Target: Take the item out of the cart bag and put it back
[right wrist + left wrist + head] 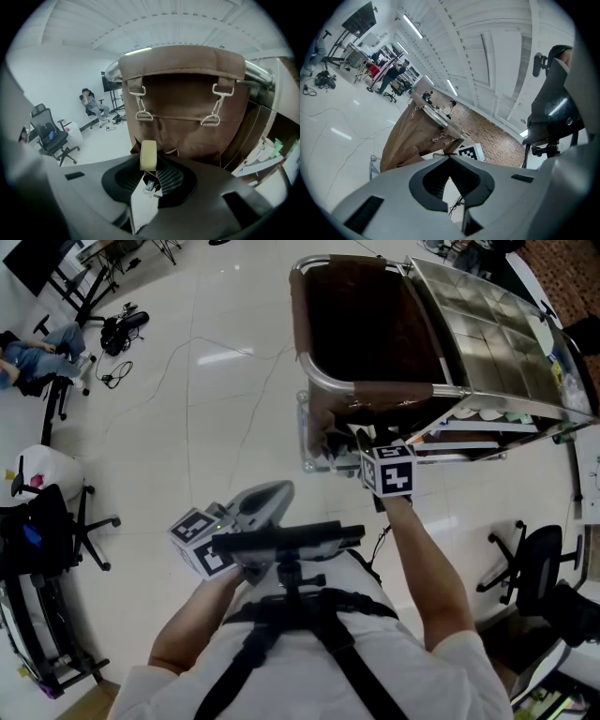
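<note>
Cream item (148,155) between fingers (172,178) of right gripper (150,164), cart bag (187,117) behind

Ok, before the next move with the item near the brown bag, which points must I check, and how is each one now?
1. Right claw is closed on the beige item: ok.
2. Item seated deep in the grip: cannot tell; most of it sticks out past the tips.
3. Left claw is shut, empty and back from the bag: ok.
4. Brown cart bag mouth is open: ok.
5. Item above the mouth: not ok; it faces the bag's outer wall, below the rim.
6. Free space inside the bag: cannot tell, too dark.
</note>
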A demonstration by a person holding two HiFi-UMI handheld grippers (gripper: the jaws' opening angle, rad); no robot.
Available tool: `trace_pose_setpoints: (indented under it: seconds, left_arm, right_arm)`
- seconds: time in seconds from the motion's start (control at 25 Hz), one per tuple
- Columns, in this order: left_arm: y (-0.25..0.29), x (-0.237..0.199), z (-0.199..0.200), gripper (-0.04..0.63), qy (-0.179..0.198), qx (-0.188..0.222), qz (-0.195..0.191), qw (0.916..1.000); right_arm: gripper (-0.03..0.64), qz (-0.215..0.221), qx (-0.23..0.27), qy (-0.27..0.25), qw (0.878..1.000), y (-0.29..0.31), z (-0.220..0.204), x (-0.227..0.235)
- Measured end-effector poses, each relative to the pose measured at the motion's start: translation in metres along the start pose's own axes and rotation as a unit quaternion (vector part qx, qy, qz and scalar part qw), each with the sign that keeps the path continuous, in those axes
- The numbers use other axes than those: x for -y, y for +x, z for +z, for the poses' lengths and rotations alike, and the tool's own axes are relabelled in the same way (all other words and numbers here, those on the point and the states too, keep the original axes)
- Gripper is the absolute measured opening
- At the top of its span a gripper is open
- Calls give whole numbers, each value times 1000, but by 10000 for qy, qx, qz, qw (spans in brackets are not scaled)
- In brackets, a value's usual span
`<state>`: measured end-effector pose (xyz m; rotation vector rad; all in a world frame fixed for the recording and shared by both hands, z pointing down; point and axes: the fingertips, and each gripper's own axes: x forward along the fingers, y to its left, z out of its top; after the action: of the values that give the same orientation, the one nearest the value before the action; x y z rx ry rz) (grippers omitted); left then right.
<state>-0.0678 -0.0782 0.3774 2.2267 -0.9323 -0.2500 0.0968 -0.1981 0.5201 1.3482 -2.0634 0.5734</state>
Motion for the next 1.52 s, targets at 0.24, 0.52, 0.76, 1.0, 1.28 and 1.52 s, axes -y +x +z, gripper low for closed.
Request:
trace_pose_setpoints:
  seconds: [0.24,0.52,0.76,1.0,1.28,1.52]
  left_arm:
    - [0,-1,1,3,10,3,27,10000]
    - [0,-2,1,3,5,-5,15,10000]
    - [1,-3,1,4,-6,-7,-6,10000]
    - [0,-3,-1,3,-3,-68,-18,10000]
    - [2,-2,0,3,-22,-29,-30,10000]
    - [3,0,-1,3,-30,-43,-54,10000]
  right_arm:
    - [83,2,-104,5,9999,8,-3,-1]
    - [112,110,-112,72,9999,10,-3,-4]
    - [112,115,-70,72,9999,9,-1,-5]
    - [157,121,102,130,9998,3,6,-5]
    - [167,178,307,148,9993,-8,18,-10]
    - [167,164,522,209,9983,-23,26,-10]
